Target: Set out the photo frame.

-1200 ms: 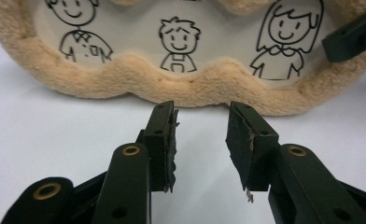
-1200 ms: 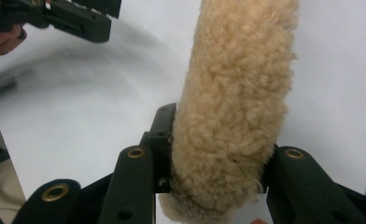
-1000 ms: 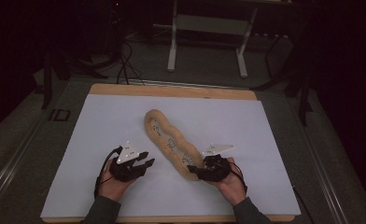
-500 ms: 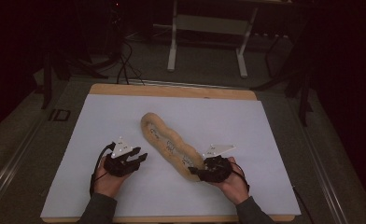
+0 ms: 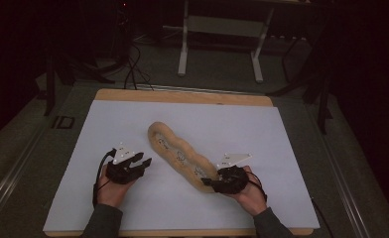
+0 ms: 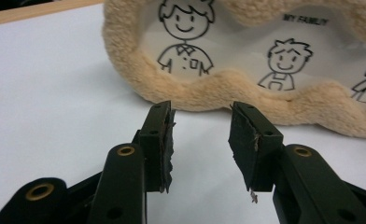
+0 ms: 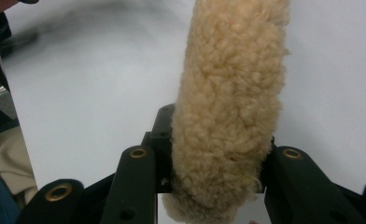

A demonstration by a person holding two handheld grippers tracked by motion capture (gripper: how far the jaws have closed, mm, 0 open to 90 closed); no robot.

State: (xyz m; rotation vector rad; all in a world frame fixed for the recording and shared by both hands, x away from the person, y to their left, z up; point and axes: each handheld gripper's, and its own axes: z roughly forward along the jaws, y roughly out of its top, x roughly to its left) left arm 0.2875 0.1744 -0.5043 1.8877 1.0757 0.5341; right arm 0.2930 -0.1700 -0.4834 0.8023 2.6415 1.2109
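A long tan plush cushion (image 5: 180, 156) lies at a slant on the white sheet (image 5: 262, 134), with line-drawn cartoon people on its pale top panel (image 6: 246, 56). My right gripper (image 5: 208, 182) is shut on its near end, and the fleece (image 7: 232, 84) bulges between the pads (image 7: 216, 149). My left gripper (image 5: 142, 162) sits to the left of the cushion and points at its fluffy edge (image 6: 246, 100). Its jaws (image 6: 202, 135) are open and have just been opening further. Nothing is between them, and they stop a little short of the plush.
The sheet covers a wooden tabletop whose far edge (image 5: 182, 95) shows. Behind it stand a white frame's legs (image 5: 183, 54) and floor cables (image 5: 133, 74) in a dark room. A sleeve and trousers (image 7: 3, 154) lie at the left of the right gripper view.
My left gripper has drifted slightly left, and the cushion's far end has swung a little left and nearer. The right gripper keeps its grip in the same place.
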